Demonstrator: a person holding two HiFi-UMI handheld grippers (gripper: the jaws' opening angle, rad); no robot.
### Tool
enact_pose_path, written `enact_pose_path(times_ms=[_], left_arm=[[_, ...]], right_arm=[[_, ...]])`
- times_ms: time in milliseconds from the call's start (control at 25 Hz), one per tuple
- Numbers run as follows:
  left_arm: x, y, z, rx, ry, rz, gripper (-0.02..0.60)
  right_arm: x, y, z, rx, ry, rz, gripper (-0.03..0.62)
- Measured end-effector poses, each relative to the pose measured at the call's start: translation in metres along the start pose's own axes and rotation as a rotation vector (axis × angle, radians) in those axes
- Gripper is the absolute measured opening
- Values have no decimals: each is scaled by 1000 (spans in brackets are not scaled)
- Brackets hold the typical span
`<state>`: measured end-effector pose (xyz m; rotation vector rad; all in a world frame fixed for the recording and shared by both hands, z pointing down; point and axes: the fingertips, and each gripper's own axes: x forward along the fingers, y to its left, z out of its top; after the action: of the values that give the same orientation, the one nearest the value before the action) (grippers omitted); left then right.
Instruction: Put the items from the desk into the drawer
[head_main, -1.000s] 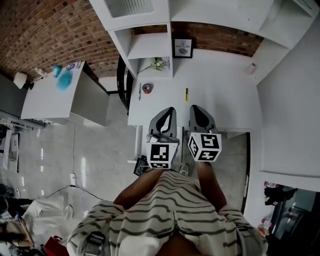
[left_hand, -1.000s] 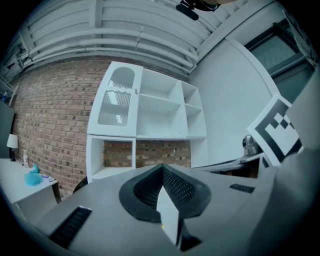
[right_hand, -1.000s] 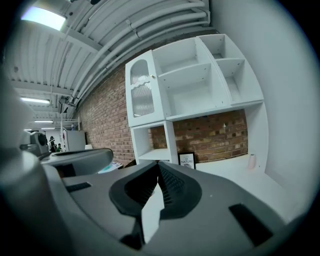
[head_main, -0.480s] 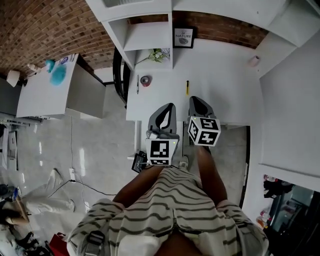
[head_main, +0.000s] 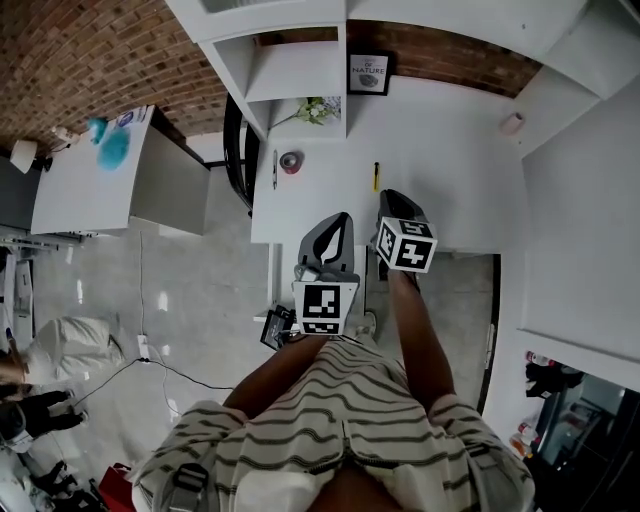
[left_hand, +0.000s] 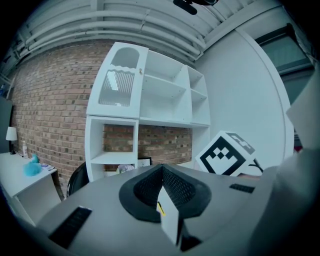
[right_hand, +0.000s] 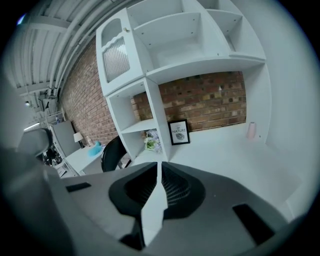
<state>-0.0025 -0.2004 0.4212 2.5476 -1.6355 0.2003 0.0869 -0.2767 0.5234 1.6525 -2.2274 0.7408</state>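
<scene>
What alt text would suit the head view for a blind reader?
Seen from above, a person in a striped shirt holds the left claw and right claw, both shut, at the near edge of a white desk bearing a thin yellow item.

- The desk (head_main: 455, 190) lies open across its middle and right half.
- Near its left edge lie a dark pen (head_main: 275, 168), a small round object (head_main: 291, 161) and a yellow pen (head_main: 375, 176).
- A shelf unit (head_main: 295, 75) blocks the back left corner, and a framed picture (head_main: 368, 73) stands at the back edge.
</scene>
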Motion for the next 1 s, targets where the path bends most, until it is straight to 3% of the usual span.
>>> enact_pose_path(times_ms=[240,680,1000], left_arm=[[9,-1,-7,-2,26,-7,5],[16,12,-23,8,83,6,6],[24,15,-33,6,110,11,5]], right_arm=[[35,-12,-16,38,67,-11,46],[85,-33,-42,2,166,-82,90],[125,-56,-75,59,304,-122,104]])
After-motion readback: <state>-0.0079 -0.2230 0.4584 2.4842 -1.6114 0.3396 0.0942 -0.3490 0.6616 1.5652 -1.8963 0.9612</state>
